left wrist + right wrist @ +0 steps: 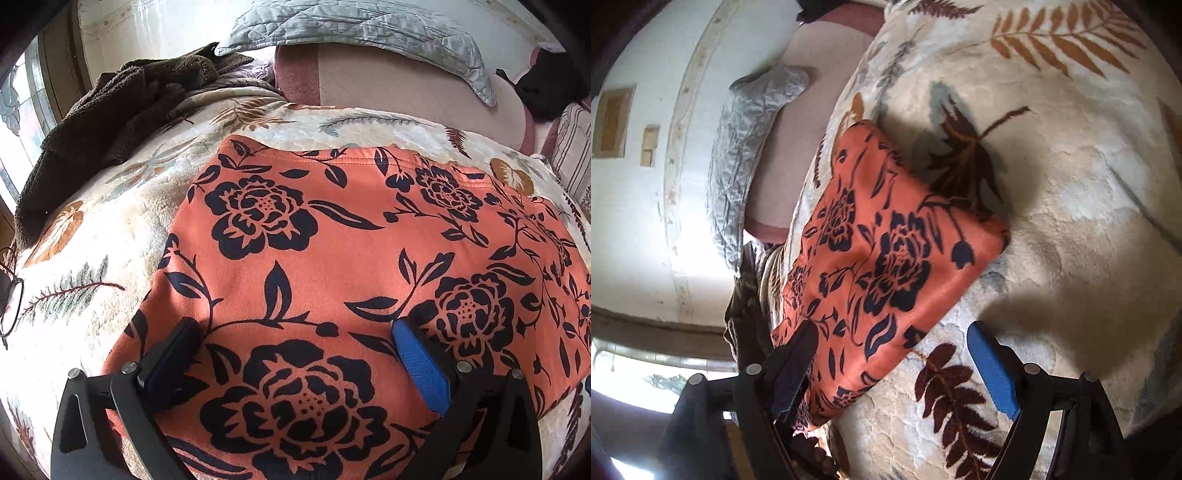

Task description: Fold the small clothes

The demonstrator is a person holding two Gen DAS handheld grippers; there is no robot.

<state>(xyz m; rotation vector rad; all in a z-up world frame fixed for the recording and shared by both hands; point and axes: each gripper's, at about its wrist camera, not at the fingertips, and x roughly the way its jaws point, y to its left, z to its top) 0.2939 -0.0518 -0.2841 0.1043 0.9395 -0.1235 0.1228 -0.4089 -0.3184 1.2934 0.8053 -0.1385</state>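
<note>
Orange floral garment (332, 258) lies flat, folded, on the leaf-print blanket (92, 266) covering the bed. Left gripper (295, 365) sits low over the garment's near edge, fingers (421, 362) spread wide apart, nothing between them. Right gripper (894, 365) at the garment's corner, fingers also apart, gripping nothing. Brown fleece (110, 110) beyond the garment's far left, glasses (9, 302) left of it, grey quilted pillow (351, 33) behind.

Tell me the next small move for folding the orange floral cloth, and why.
Probably lower the left gripper and close it on the near edge of the orange cloth with black flowers. Both grippers are open and hold nothing, and the cloth lies flat on the cream leaf-print blanket; the right gripper straddles its other edge.
</note>
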